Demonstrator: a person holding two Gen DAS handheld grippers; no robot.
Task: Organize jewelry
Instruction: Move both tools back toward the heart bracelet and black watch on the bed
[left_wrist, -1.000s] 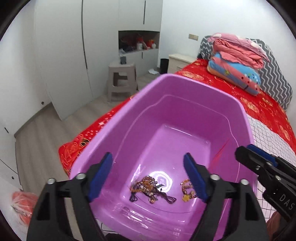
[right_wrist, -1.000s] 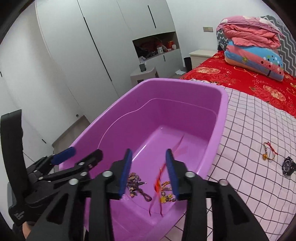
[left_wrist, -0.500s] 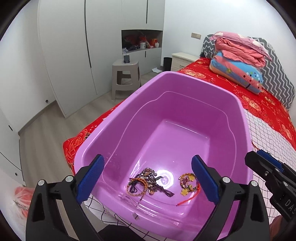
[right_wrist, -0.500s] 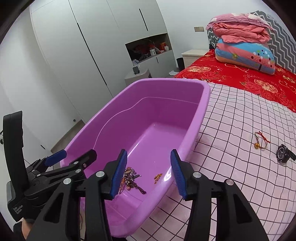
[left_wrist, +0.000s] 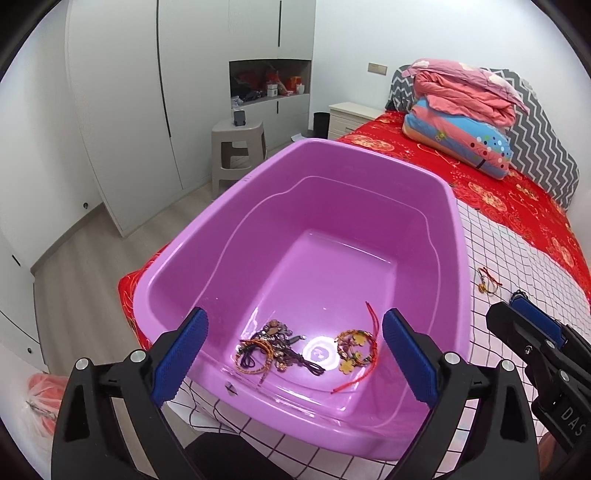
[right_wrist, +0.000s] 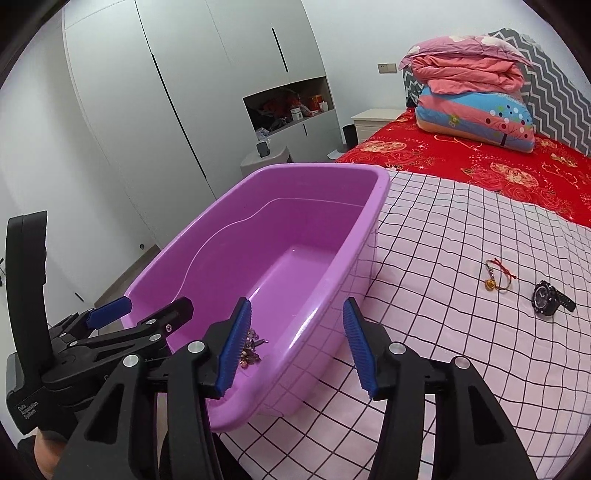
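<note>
Now red-string bracelet (left_wrist: 354, 347) lies in purple basin (left_wrist: 258, 206) beside beaded tangle (left_wrist: 273, 350), dropped moments ago. Right tool (right_wrist: 295, 343) empty, jaws opening; left tool (left_wrist: 295, 354) spread wide, empty. Remaining on bed: bell bracelet (right_wrist: 496, 277), black watch (right_wrist: 550, 297).

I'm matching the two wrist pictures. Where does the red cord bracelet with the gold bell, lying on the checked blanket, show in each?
Left wrist view: the red cord bracelet lies at the right edge, just right of the purple tub.
Right wrist view: the bracelet lies right of centre, left of the black watch.
Shared landmark: the purple tub's right rim.
</note>
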